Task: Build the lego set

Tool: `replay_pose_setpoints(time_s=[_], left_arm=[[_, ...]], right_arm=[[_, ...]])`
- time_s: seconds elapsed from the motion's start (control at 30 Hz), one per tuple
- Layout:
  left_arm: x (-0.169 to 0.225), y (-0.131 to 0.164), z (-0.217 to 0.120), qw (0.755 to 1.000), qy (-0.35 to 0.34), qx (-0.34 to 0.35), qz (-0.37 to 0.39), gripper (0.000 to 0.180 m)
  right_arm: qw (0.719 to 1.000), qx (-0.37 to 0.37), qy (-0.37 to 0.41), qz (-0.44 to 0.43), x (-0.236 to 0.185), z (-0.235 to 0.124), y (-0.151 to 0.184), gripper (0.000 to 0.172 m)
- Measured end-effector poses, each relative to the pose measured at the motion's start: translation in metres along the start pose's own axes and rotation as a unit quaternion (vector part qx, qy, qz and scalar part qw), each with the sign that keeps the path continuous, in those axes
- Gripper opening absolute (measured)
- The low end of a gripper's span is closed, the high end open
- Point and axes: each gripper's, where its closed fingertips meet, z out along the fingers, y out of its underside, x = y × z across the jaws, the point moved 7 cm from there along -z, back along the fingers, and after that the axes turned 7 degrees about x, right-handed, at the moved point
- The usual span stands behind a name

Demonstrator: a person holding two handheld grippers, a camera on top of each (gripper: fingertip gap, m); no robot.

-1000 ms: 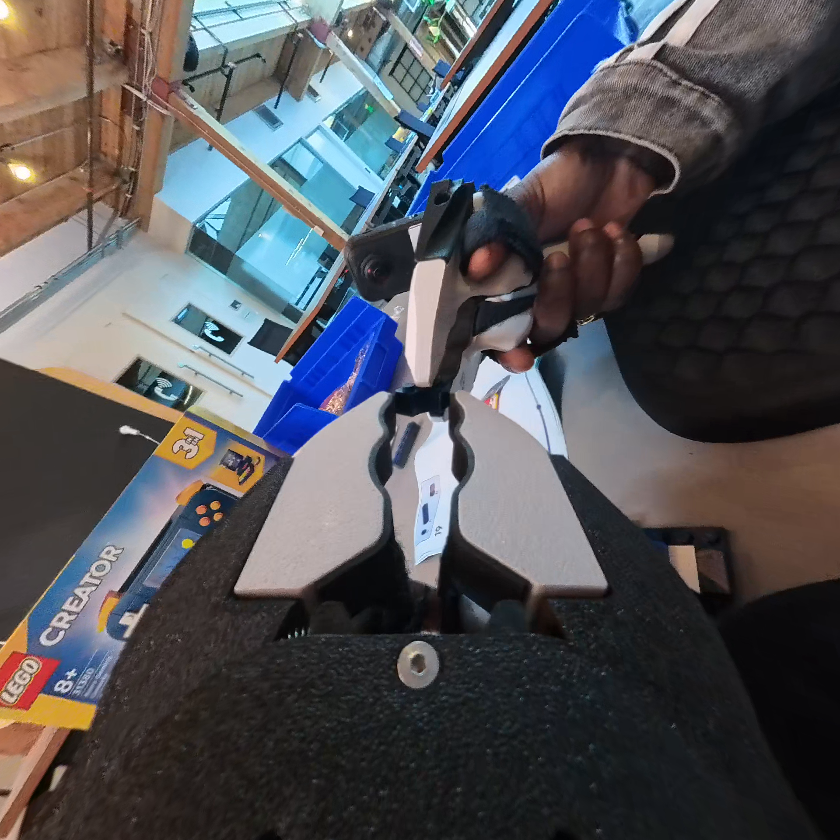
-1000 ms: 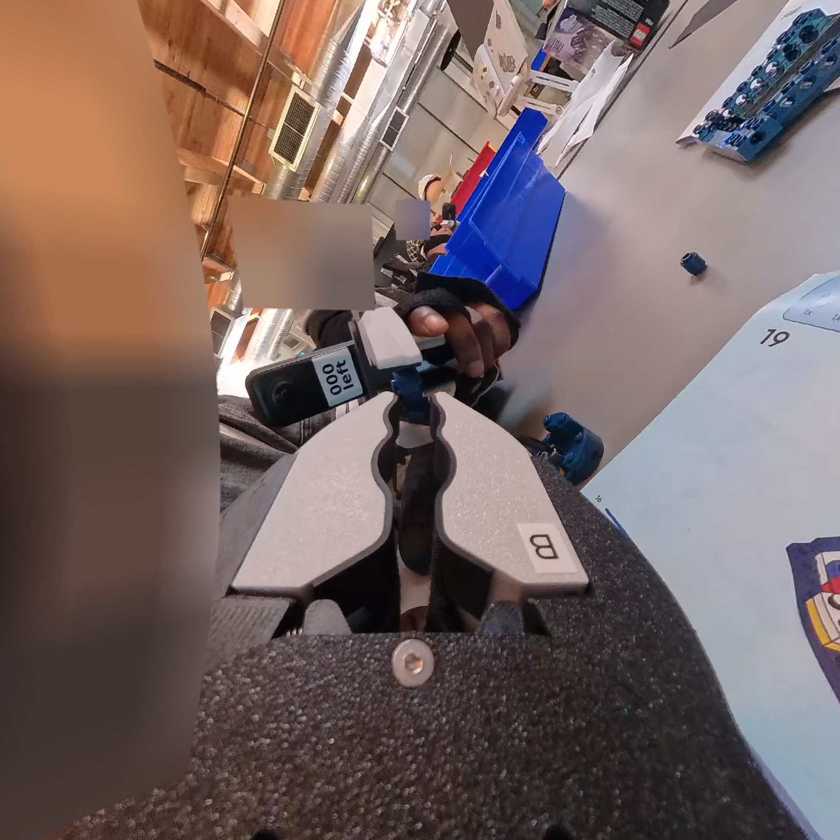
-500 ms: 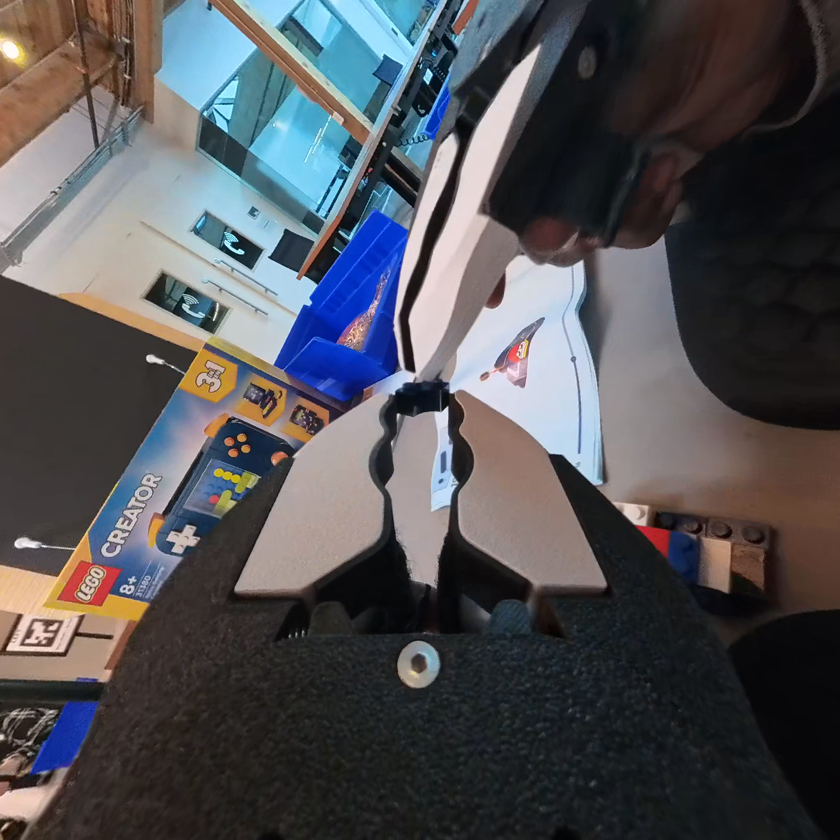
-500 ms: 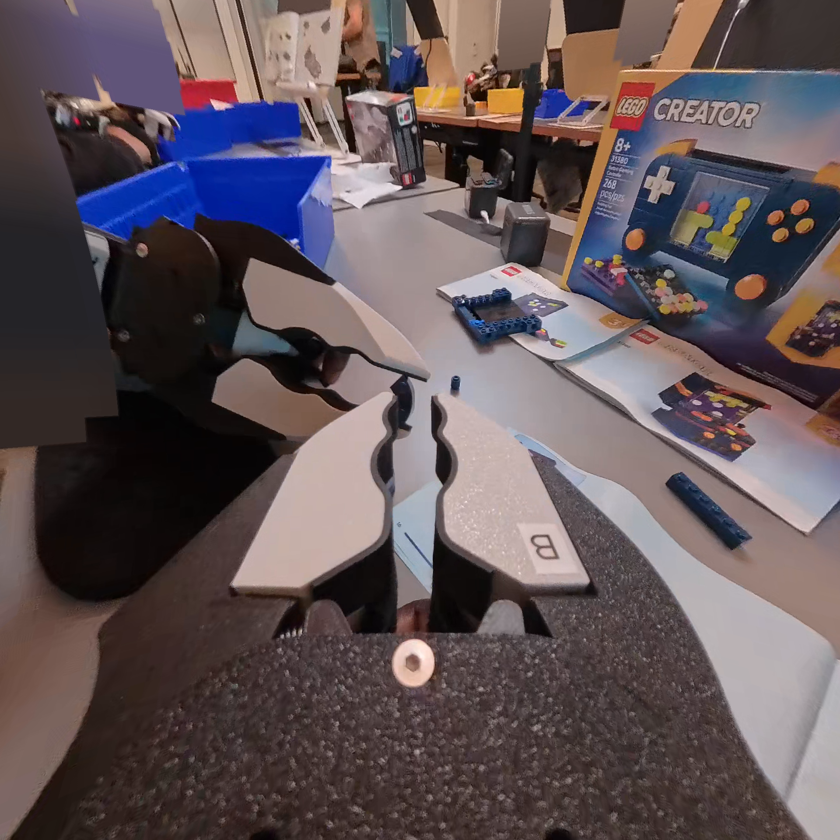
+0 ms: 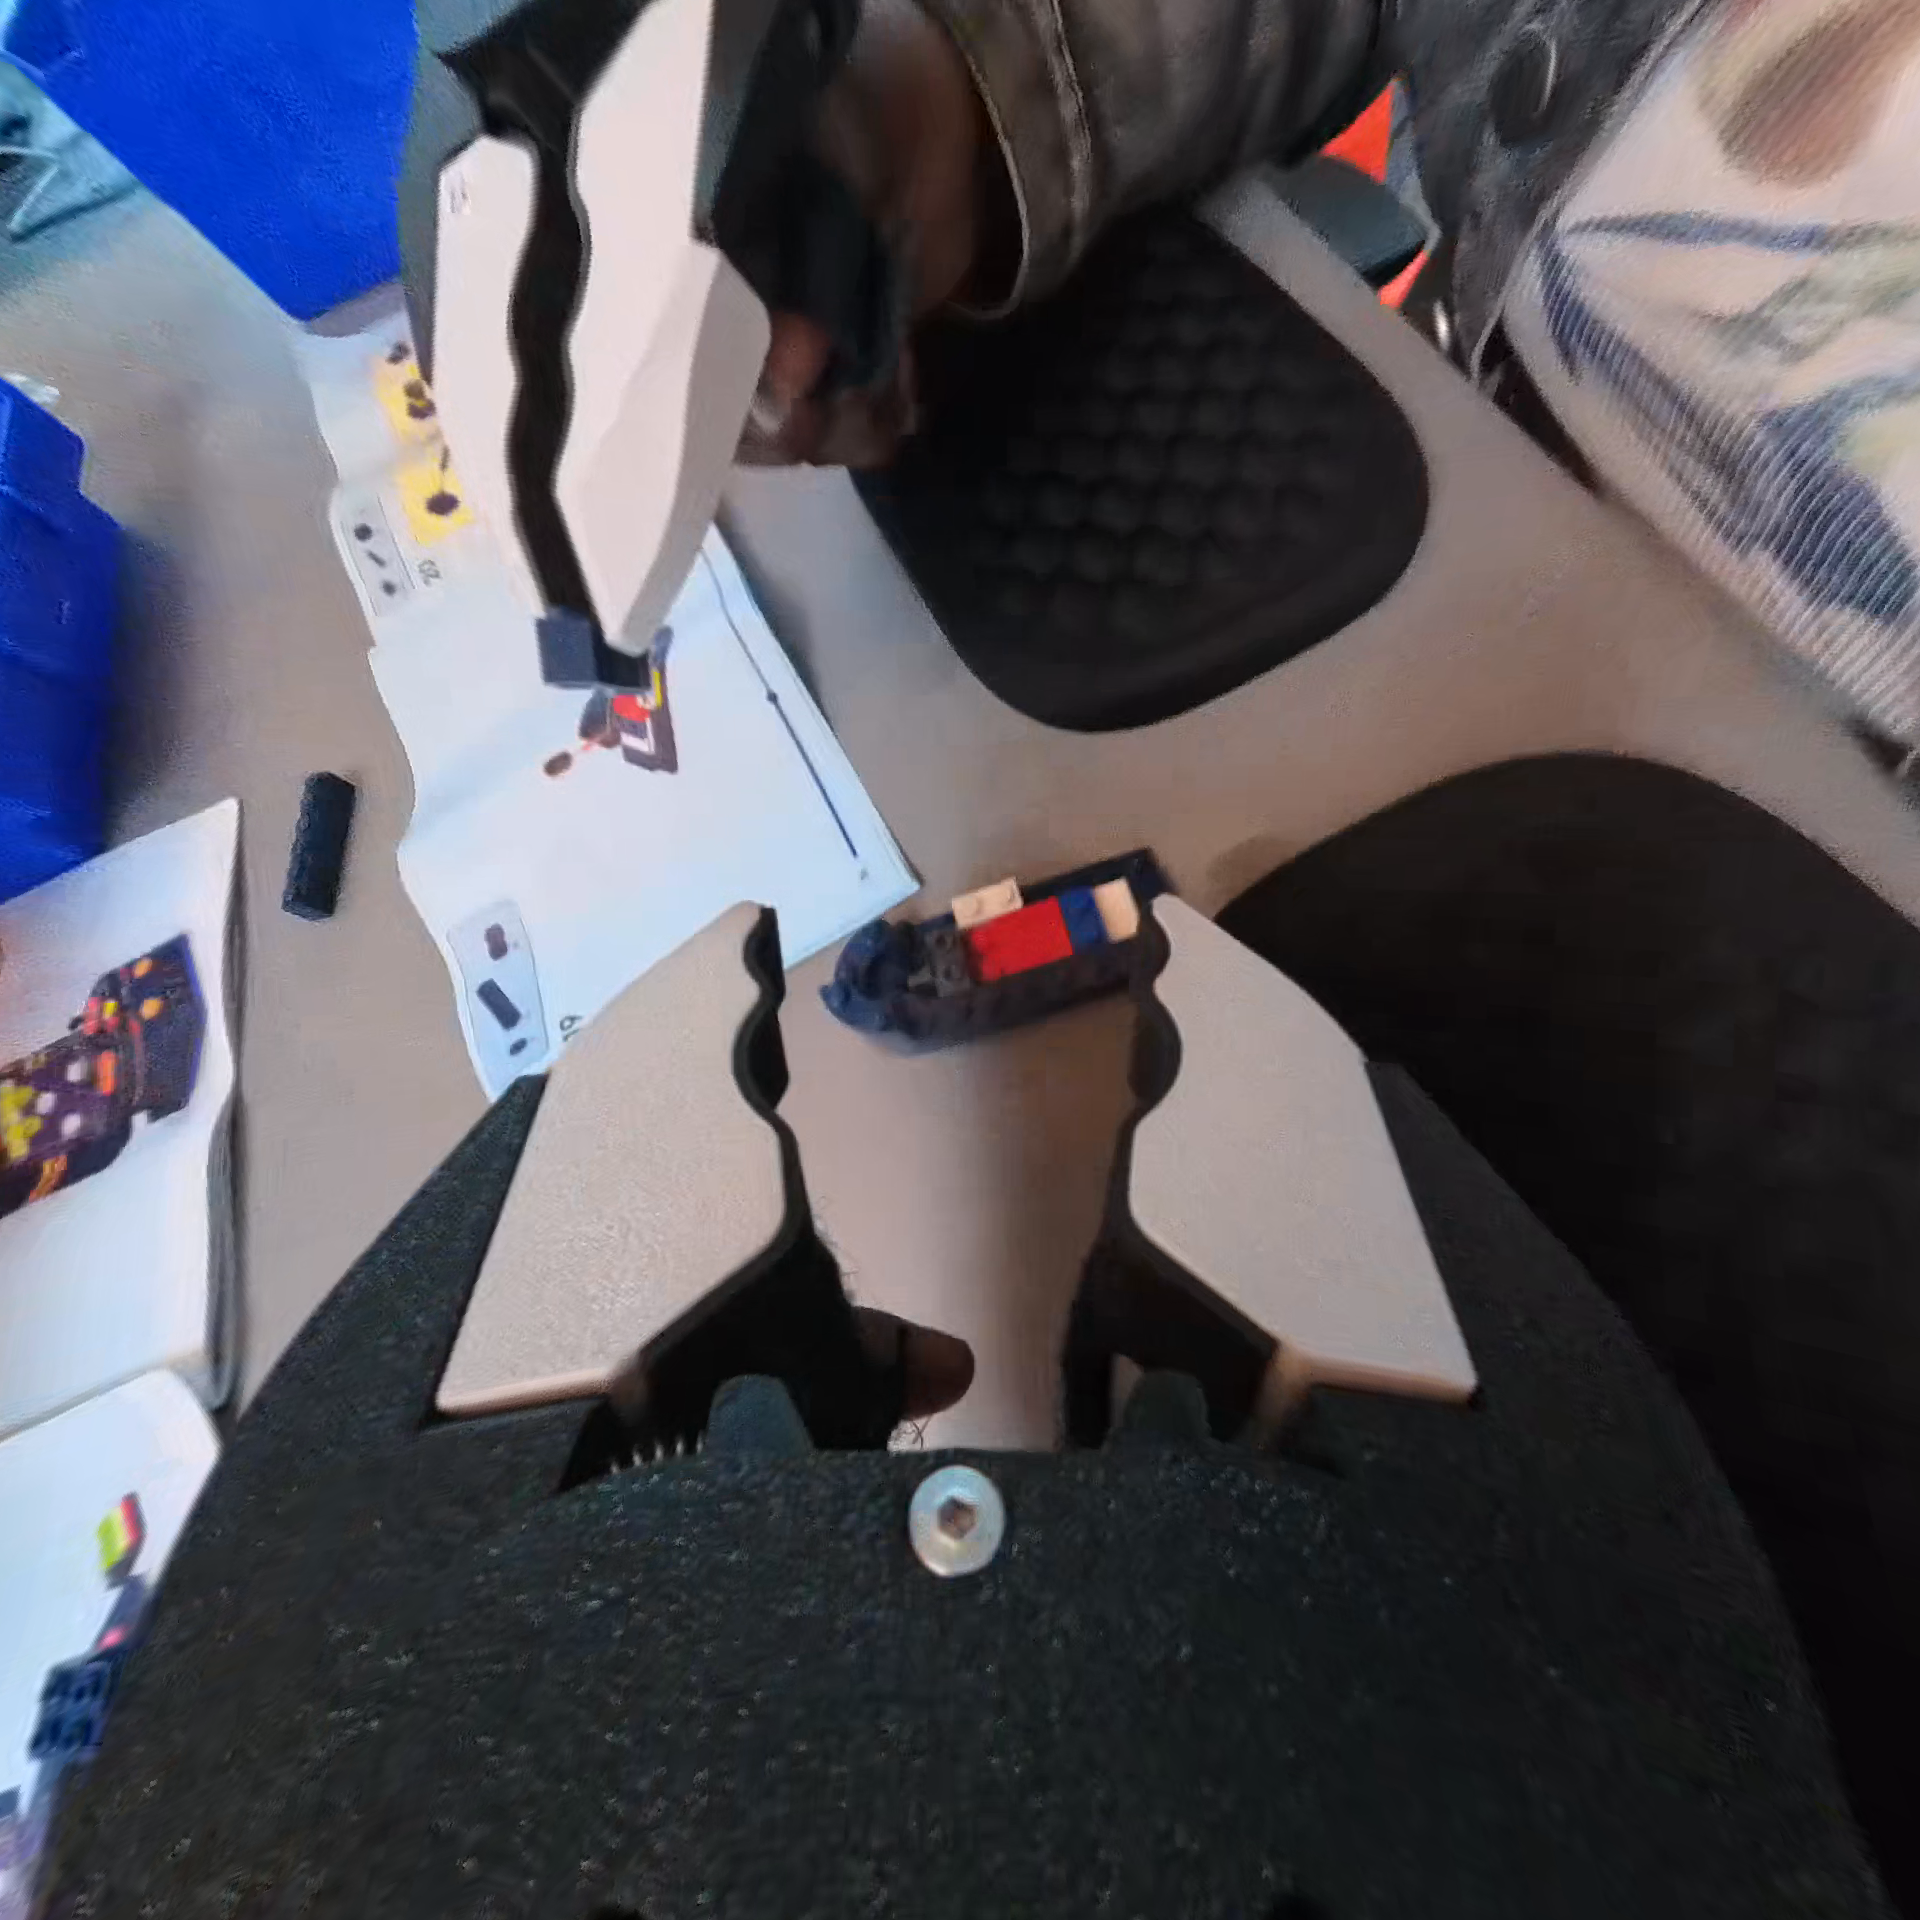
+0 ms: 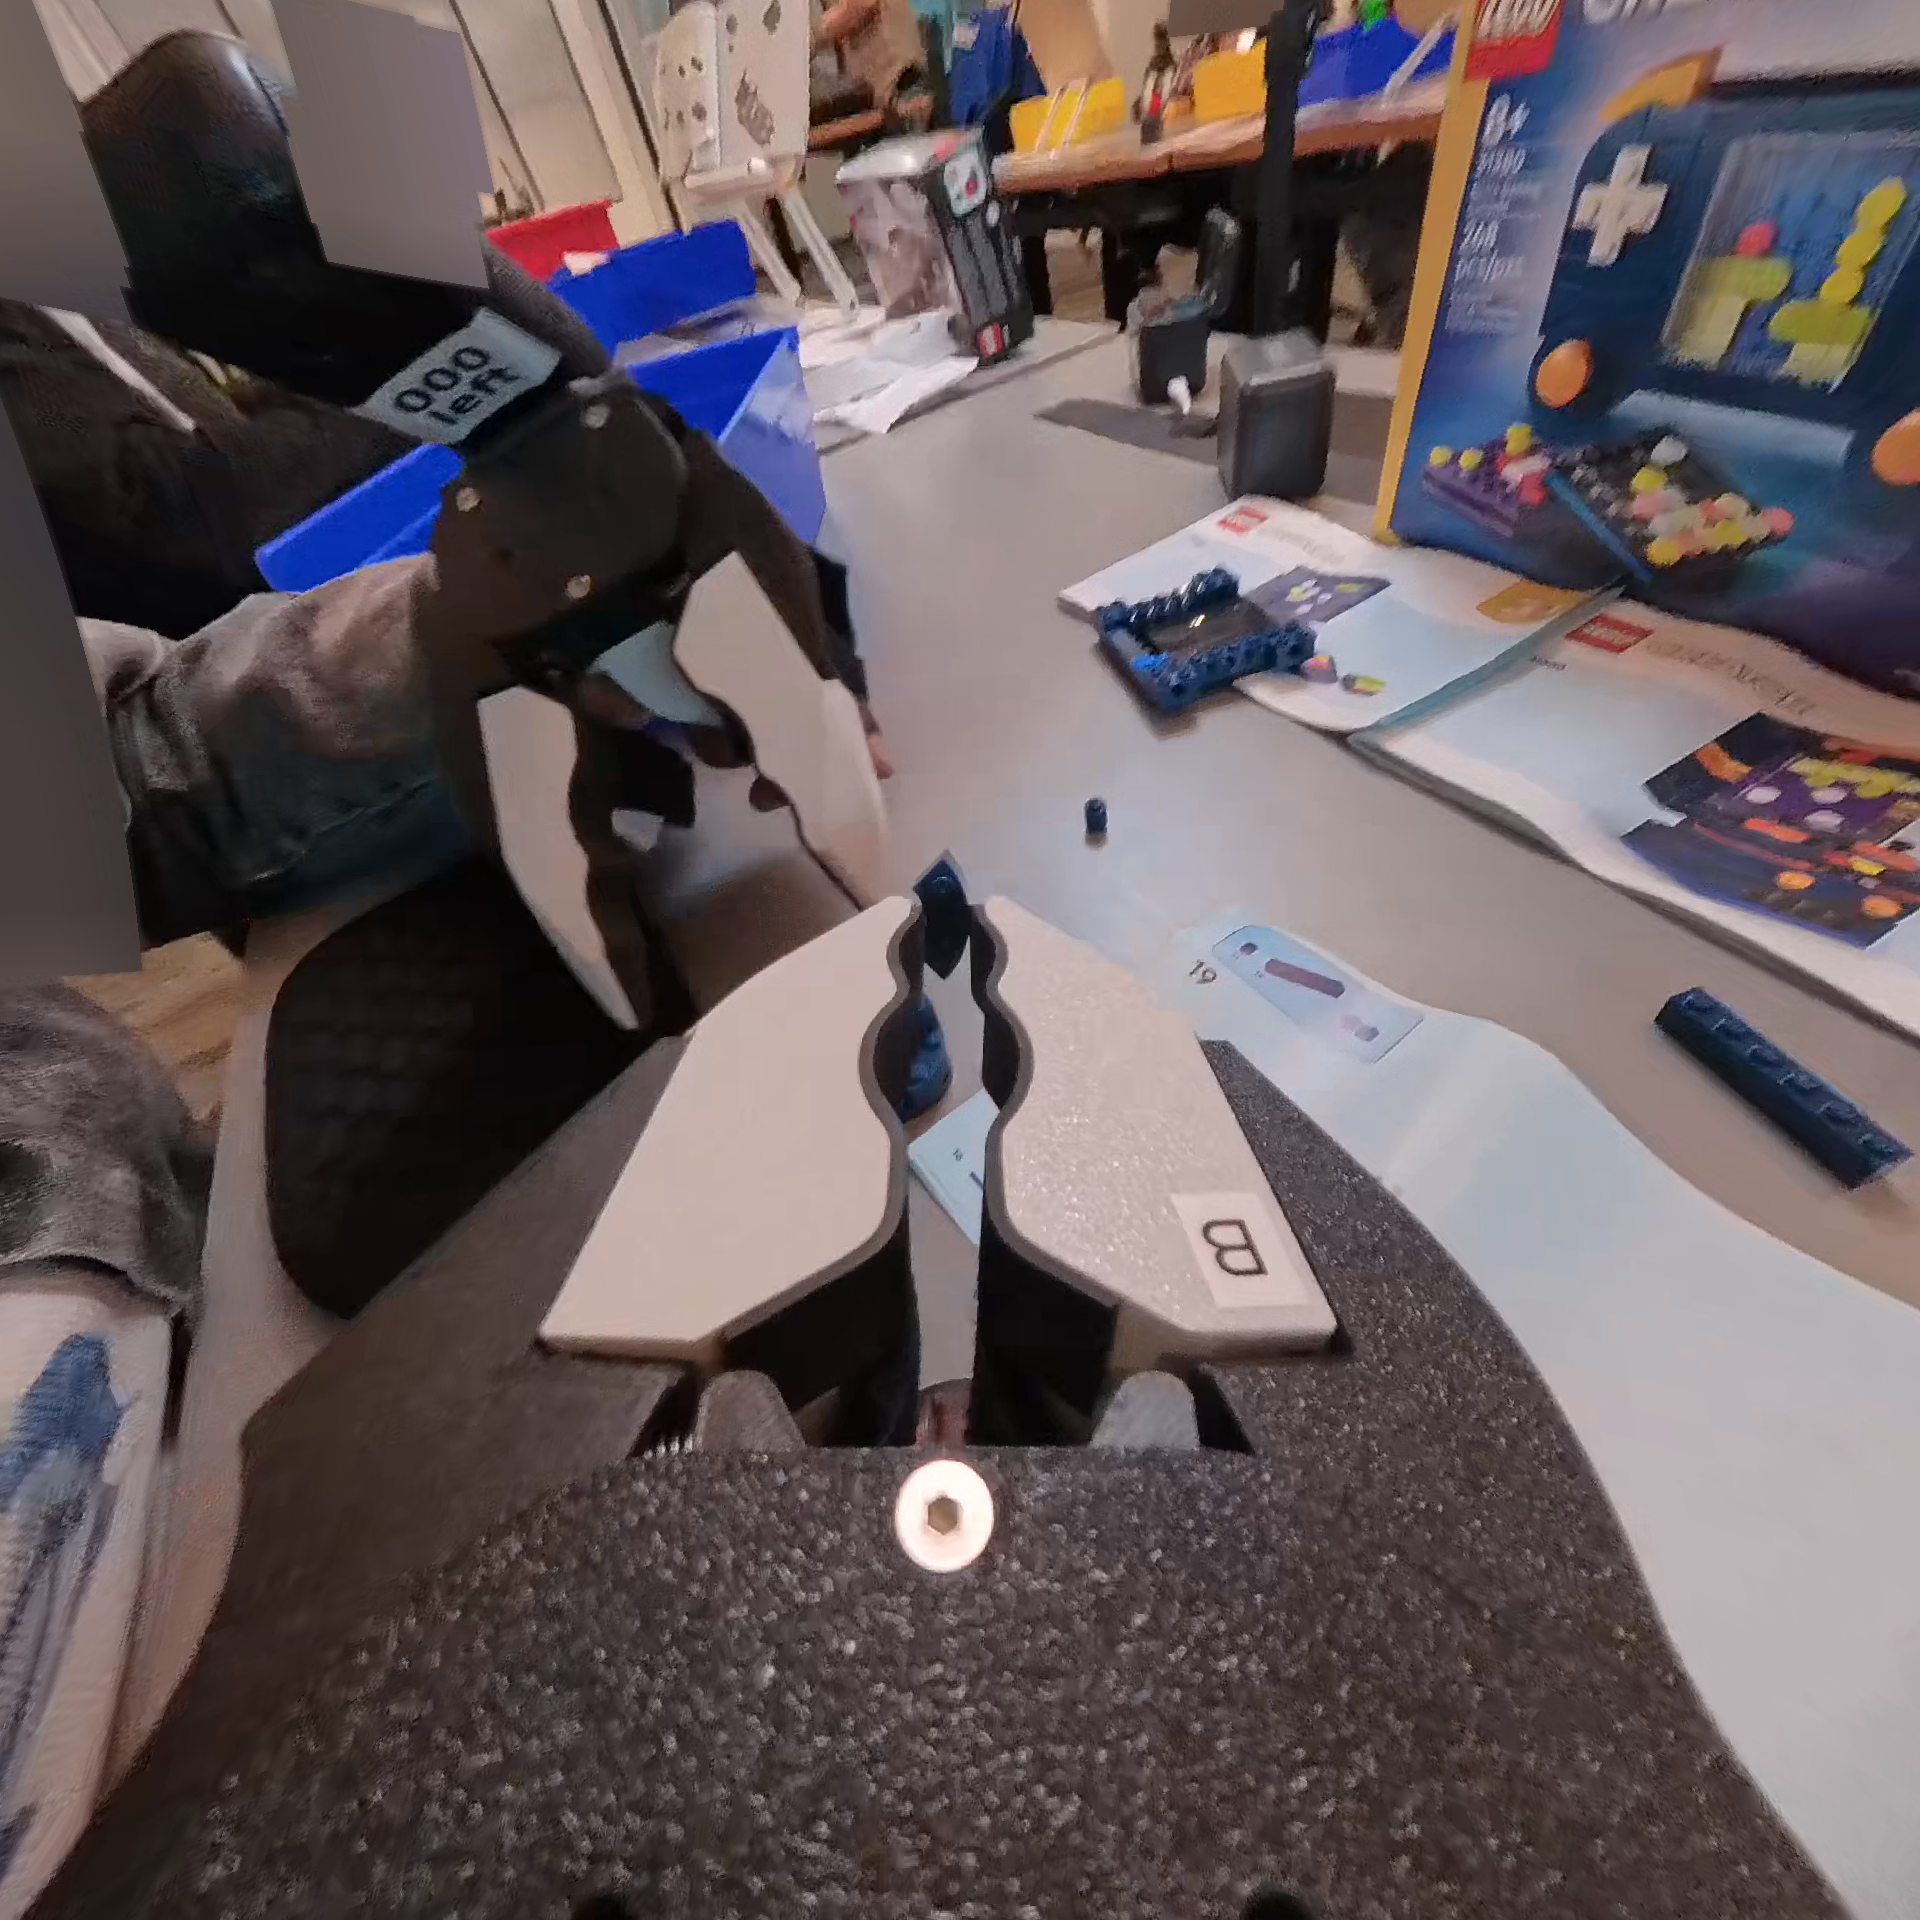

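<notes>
Slippage threatens the small dark blue brick [image 6: 940,925] pinched at the right tool [image 6: 943,920] tips; left tool [image 5: 956,935] spread wide, straddling the brick assembly [image 5: 997,966] on the table [image 5: 935,790], could knock it.

Shared workshop: rows of tables [image 6: 1195,166], blue bins [image 6: 665,281].

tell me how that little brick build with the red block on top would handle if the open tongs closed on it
The brick build looks rigid and light, so it would probably lift easily. Its flat underside on the table suggests sliding rather than rolling if pushed. The small top bricks might pop off under a hard squeeze from the left tongs.
</notes>
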Motion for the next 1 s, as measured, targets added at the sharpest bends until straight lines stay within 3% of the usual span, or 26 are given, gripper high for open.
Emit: replay_pose_setpoints(time_s=[0.13, 0.27, 0.4, 0.67, 0.9, 1.0], left_arm=[[-0.009, 0.02, 0.005, 0.997, 0.012, -0.047, 0.06, 0.06], [-0.013, 0.028, 0.017, 0.997, 0.056, -0.047, 0.036, 0.049], [-0.011, 0.034, 0.018, 0.998, 0.047, -0.047, 0.024, 0.044], [0.0, 0.036, 0.011, 0.998, -0.012, -0.065, 0.021, 0.04], [0.006, 0.04, 0.0, 0.987, -0.127, -0.097, 0.014, 0.033], [0.013, 0.04, -0.002, 0.981, -0.166, -0.101, 0.014, 0.029]], right_arm=[[0.996, -0.085, -0.026, 0.031, 0.002, 0.005, 0.013, 0.007], [0.977, -0.203, -0.047, 0.047, -0.001, 0.012, 0.031, 0.007], [0.949, -0.311, -0.049, 0.0, -0.01, 0.016, 0.04, 0.007], [0.931, -0.357, -0.042, -0.054, -0.017, 0.044, 0.041, 0.007], [0.927, -0.362, -0.064, -0.078, -0.013, 0.066, 0.037, 0.007], [0.912, -0.395, -0.065, -0.086, -0.007, 0.065, 0.033, 0.007]])
